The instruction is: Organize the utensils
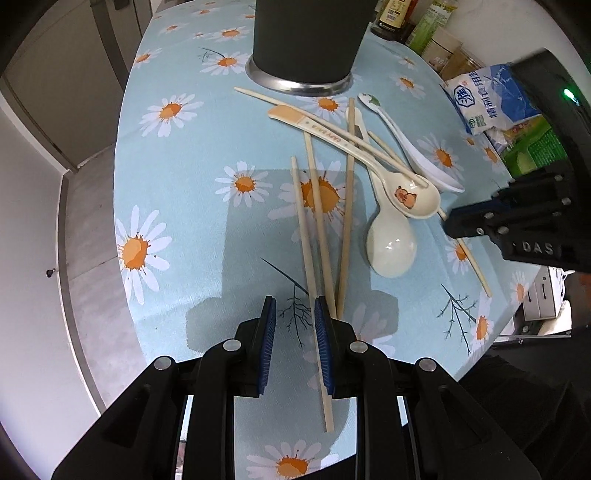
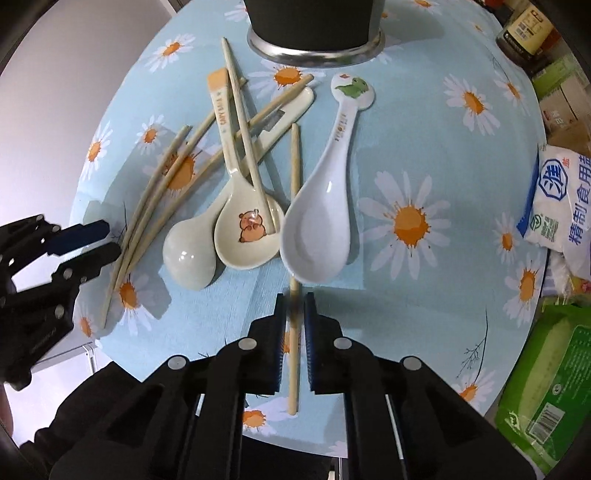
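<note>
Your right gripper (image 2: 294,325) has a lone chopstick (image 2: 294,206) between narrow jaws, near the white spoon (image 2: 317,229). Your left gripper (image 1: 294,325) hangs narrow and empty beside three chopsticks (image 1: 325,236).

— Where is everything lying?
— I'm seeing the holder (image 2: 314,29) standing at the table's (image 2: 424,155) far side, three spoons (image 2: 245,236) lying side by side before it, chopsticks (image 2: 159,199) crossing on their left.
— And to the right?
— The salt bag (image 2: 561,206) is sitting at that edge; one chopstick (image 2: 294,221) is running toward me.
</note>
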A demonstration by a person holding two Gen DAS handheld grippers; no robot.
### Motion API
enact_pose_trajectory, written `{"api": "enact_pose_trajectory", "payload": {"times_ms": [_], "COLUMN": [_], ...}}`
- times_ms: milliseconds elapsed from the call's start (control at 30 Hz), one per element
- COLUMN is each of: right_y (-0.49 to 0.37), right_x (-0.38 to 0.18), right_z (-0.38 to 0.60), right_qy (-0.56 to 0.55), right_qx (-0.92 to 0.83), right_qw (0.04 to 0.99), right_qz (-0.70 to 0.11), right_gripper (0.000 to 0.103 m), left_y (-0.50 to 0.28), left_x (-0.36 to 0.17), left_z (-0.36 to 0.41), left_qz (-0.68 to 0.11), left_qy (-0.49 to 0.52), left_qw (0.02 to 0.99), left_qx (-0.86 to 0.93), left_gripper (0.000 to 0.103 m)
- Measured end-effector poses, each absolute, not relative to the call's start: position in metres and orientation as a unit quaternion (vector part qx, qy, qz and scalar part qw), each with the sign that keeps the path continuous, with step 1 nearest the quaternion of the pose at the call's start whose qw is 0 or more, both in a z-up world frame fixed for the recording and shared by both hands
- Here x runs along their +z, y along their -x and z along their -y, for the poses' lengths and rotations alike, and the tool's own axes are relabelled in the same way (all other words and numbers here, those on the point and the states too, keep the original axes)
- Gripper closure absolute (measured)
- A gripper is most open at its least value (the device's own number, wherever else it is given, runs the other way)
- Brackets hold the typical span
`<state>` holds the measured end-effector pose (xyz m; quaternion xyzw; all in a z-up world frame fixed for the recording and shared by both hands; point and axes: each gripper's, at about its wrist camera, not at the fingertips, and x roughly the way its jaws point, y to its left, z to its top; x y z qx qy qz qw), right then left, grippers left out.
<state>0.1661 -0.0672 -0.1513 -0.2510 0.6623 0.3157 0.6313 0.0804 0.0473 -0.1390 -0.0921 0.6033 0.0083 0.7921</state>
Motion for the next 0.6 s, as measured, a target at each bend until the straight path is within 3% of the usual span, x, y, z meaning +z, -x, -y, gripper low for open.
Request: {"api": "enact_pose_trajectory", "payload": {"times_ms": [133, 600], "right_y": [-0.171, -0.178], "right_x": [-0.155, -0.161], "right_z": [0.052, 0.072], "right_qy": [0.273, 0.262], "right_qx": [0.313, 0.335], "right_qw": [0.616, 0.594], "right_qz": [-0.67, -0.683], "right_gripper": [0.097, 0.098], "left_y": [-0.079, -0.09], "left_x": [-0.14, -0.144], "left_z": [-0.049, -0.043], "left_qz": [-0.607, -0.632], "left_qy": [0.097, 0.091], "left_qw": [0.789, 0.769], "left_qx": [0.009, 0.012], "left_gripper": [0.082, 0.082]}}
